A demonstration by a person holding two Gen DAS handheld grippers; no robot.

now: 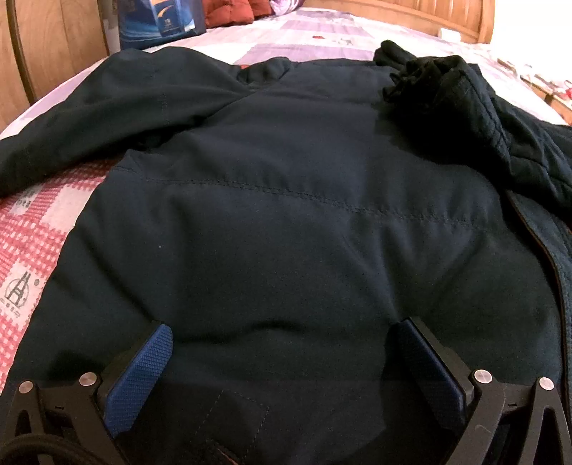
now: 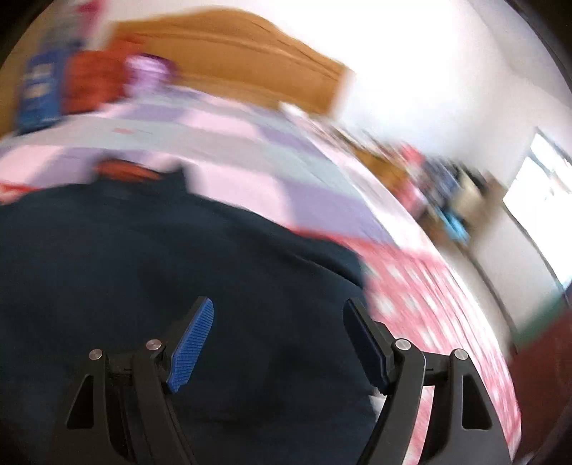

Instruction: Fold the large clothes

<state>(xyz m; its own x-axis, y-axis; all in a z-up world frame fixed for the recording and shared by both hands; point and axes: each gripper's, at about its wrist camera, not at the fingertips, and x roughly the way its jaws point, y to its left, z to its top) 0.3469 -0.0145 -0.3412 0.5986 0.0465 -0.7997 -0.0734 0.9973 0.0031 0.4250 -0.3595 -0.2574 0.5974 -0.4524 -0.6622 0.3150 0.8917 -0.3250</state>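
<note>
- Left gripper [image 1: 280, 334]: fingers spread wide, nothing between them, low over the near hem of the dark navy jacket [image 1: 304, 221]; stitched patch [image 1: 236, 418] right under the tips.
- Right gripper [image 2: 279, 314]: fingers also apart and empty, above the jacket's right edge [image 2: 178, 272]; view is motion-blurred, so contact can't be judged.
- Jacket lies spread on the bed [image 1: 39, 229], long axis running straight away from both grippers, hem near, collar far.
- Left sleeve [image 1: 100, 118] splays out left; right side bunched, black lining [image 1: 418, 75] showing near the far shoulder.
- Judgement: each gripper sits nearest its own hem corner; a fold would go hem-to-collar.
- Headboard [image 1: 429, 14] beyond.
</note>
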